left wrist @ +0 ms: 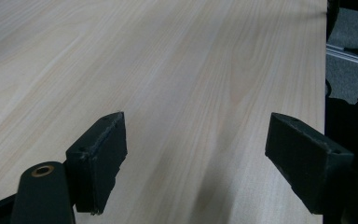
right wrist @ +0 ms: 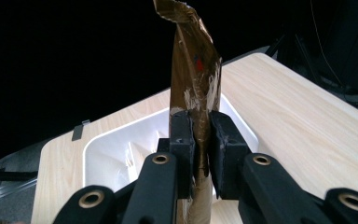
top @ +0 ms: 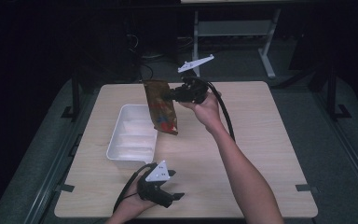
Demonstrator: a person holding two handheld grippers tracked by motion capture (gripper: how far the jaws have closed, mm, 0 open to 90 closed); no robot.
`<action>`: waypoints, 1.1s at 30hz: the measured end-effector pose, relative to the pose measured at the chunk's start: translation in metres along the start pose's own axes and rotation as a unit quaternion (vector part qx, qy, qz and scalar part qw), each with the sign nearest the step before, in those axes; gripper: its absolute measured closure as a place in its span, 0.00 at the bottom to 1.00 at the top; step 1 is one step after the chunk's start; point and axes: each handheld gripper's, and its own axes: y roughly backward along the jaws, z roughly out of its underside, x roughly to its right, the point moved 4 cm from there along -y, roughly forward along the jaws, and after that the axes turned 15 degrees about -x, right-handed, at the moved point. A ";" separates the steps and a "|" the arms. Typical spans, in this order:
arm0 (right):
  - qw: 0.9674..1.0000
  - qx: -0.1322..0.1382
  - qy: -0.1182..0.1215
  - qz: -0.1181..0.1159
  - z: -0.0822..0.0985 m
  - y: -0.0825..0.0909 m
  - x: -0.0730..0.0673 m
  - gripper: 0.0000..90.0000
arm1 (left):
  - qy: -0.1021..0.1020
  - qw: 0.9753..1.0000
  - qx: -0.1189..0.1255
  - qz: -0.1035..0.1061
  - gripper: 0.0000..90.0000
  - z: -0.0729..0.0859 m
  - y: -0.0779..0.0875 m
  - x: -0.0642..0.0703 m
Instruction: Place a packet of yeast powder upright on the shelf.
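Note:
My right gripper [top: 173, 96] is shut on a brown snack bag [top: 161, 107] with red print, held in the air above the right end of a white tray [top: 121, 140]. In the right gripper view both pads [right wrist: 182, 135] pinch the bag [right wrist: 196, 79] edge-on, with the tray [right wrist: 116, 140] behind and below. My left gripper [top: 171, 196] rests near the table's front edge, jaws open. In the left gripper view its fingers [left wrist: 100, 158] stand wide apart over bare wood, nothing between them.
The light wooden table [top: 261, 154] has dark floor all around. A white table frame [top: 233, 32] stands beyond the far edge. The tray has ridged dividers inside. The right forearm [top: 242, 172] crosses the table's right-centre.

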 end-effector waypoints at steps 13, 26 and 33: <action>1.000 -0.014 0.014 -0.004 -0.025 -0.018 -0.001 0.89 | 0.002 1.000 -0.001 0.000 0.22 0.002 0.001 -0.004; 0.999 -0.007 0.027 -0.029 -0.045 -0.048 -0.001 0.90 | 0.001 1.000 -0.002 0.000 0.22 0.003 0.001 -0.003; 0.999 -0.011 0.014 -0.040 -0.045 -0.069 0.007 0.90 | 0.005 1.000 0.002 -0.001 0.23 0.003 0.002 -0.004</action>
